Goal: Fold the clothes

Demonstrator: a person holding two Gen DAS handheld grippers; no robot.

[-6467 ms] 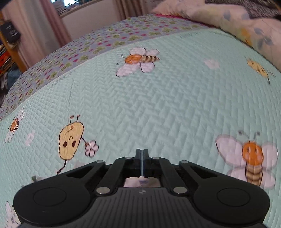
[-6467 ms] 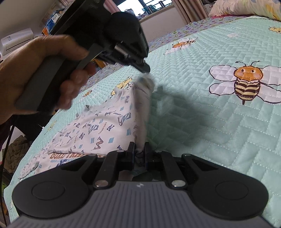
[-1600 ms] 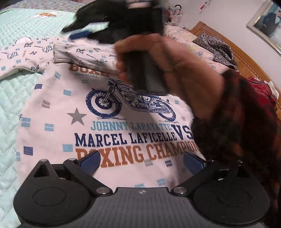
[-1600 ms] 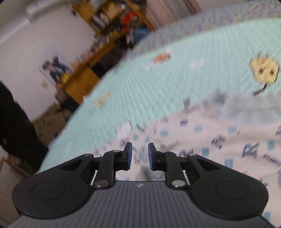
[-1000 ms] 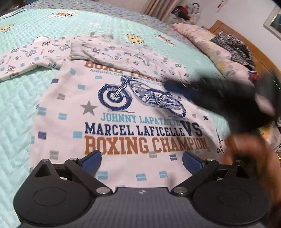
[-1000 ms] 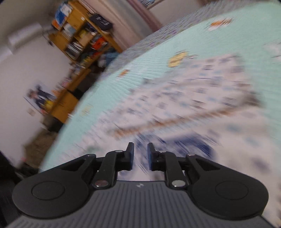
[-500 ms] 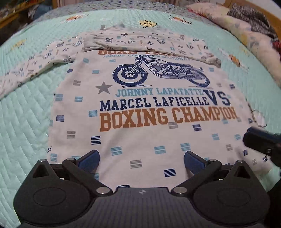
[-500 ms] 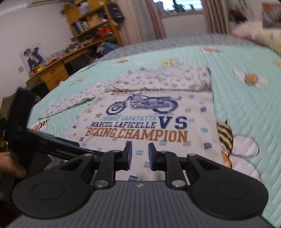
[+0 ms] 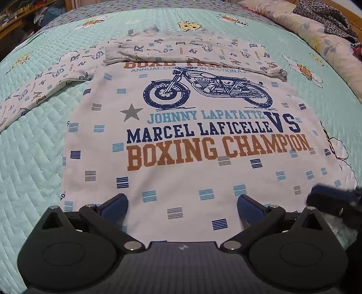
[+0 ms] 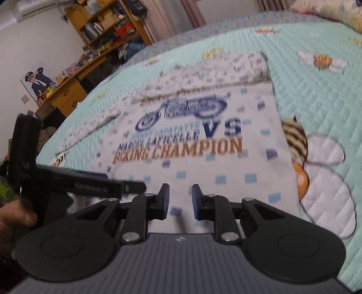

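A white long-sleeved shirt (image 9: 203, 158) with a motorcycle print and "BOXING CHAMPION" lies flat on the bed, its hem nearest me. One sleeve (image 9: 192, 52) is folded across the chest; the other sleeve (image 9: 45, 86) trails out to the left. My left gripper (image 9: 182, 203) is wide open just above the hem, with only flat cloth beneath it. My right gripper (image 10: 180, 196) hovers over the hem's right part, its jaws opening with a narrow gap and nothing pinched between them. It shows as a dark tip (image 9: 332, 201) in the left wrist view. The left gripper (image 10: 90, 184) reaches in from the left in the right wrist view.
The mint quilted bedspread (image 9: 29, 158) with bee prints extends around the shirt. Pillows and a dark patterned cloth (image 9: 325, 20) lie at the far right. A wooden shelf and desk (image 10: 95, 40) stand beyond the bed. A hand (image 10: 15, 217) holds the left gripper's handle.
The right gripper swung across and came to rest over the shirt's near hem, its jaws a little wider. The left gripper dipped slightly toward the hem and stayed wide open.
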